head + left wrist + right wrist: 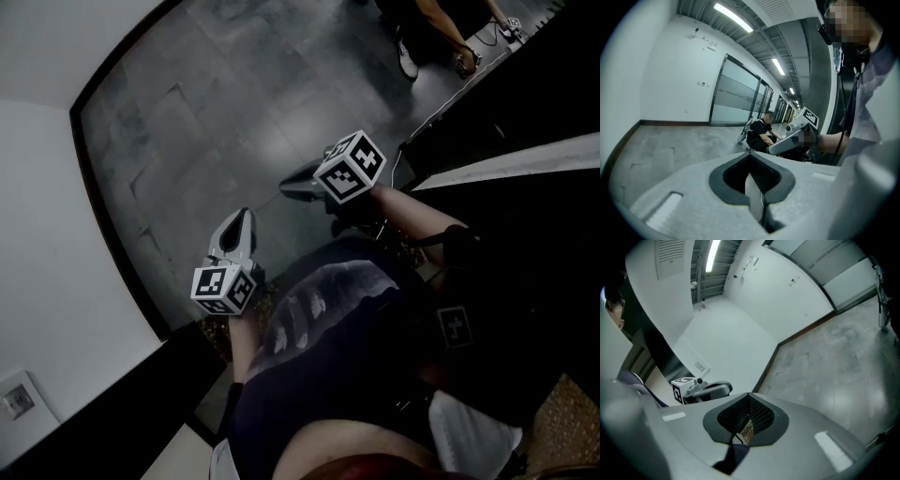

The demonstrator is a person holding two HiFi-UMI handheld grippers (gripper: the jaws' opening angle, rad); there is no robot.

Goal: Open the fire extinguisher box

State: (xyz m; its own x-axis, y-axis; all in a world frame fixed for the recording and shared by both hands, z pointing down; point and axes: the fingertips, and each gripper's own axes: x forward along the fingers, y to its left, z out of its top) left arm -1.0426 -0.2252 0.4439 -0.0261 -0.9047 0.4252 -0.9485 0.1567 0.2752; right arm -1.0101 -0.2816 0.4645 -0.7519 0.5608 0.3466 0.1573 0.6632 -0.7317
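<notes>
In a corridor with a grey tiled floor [216, 103], no fire extinguisher box can be made out in any of the three views, so its place, the way it faces and its long axis cannot be told. Two grippers are in view, each with one marker cube. The left gripper [242, 220] lies along the up-and-down line of the head view and points away from the person over the floor, its cube [225, 289] nearest the body. Its fingers are closed together with nothing between them. The right gripper [289, 186] is held further out. It points toward the left of the head view, roughly across the line of the left one, and its cube [349, 167] sits above the person's forearm [412, 211]. Its fingers also meet at the tips and hold nothing. The two grippers are apart, both above bare floor. To the left runs a white wall [56, 244] with a dark skirting [117, 253] and one small wall plate [17, 401]. One other person [761, 133] sits on the floor further down the corridor, seen past the closed left fingers. Beyond that person a row of glass partitions [736, 98] lines the wall under three strip lights [733, 18] on the ceiling.
</notes>
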